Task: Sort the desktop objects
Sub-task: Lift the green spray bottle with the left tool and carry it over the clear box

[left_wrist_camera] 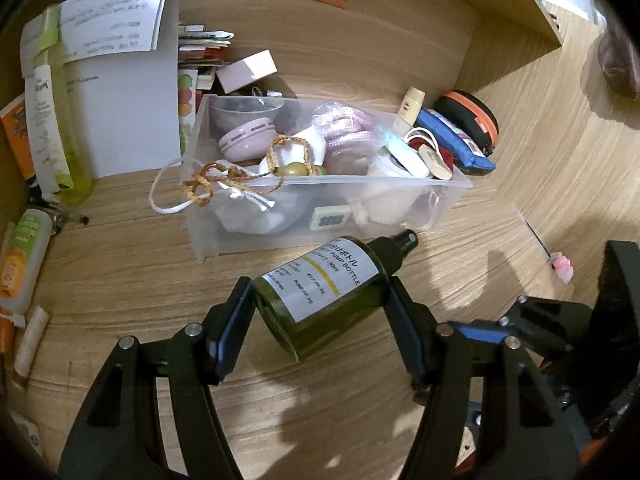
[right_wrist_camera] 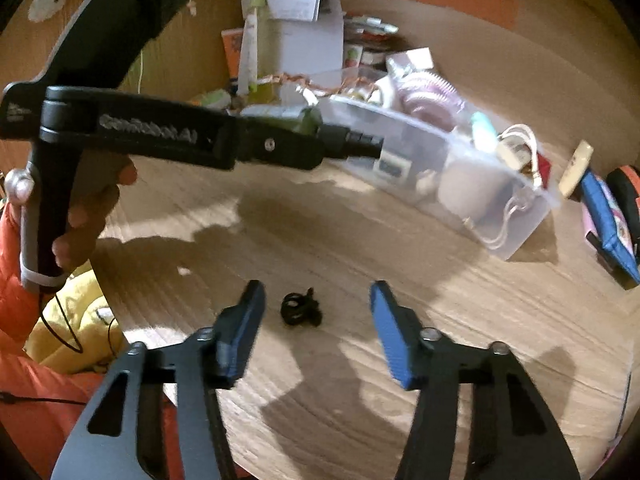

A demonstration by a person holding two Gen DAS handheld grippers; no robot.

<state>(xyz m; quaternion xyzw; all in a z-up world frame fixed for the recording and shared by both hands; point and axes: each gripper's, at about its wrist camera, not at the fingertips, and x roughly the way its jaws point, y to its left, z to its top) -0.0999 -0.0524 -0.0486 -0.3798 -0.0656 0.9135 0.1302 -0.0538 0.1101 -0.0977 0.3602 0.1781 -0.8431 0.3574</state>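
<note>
two views split the scene between them. only the left wrist view shows the left gripper [left_wrist_camera: 320, 304] clamped across a dark green pump bottle [left_wrist_camera: 320, 288], its white label readable, black nozzle aimed at the clear plastic bin [left_wrist_camera: 448, 184] on the wooden desk [left_wrist_camera: 120, 280]. only the right wrist view shows a small black clip [right_wrist_camera: 301, 309] lying on the desk between the blue pads of the right gripper [right_wrist_camera: 318, 312], which stand apart without touching it, and a hand [right_wrist_camera: 86, 216] on the other tool's grip.

the bin is crammed: a lilac round tin [left_wrist_camera: 246, 140], pink coiled rope [left_wrist_camera: 348, 132], a braided cord [left_wrist_camera: 208, 184], white pouches. a blue pouch [left_wrist_camera: 460, 144] and an orange-rimmed black case [left_wrist_camera: 472, 116] lie just outside it.
</note>
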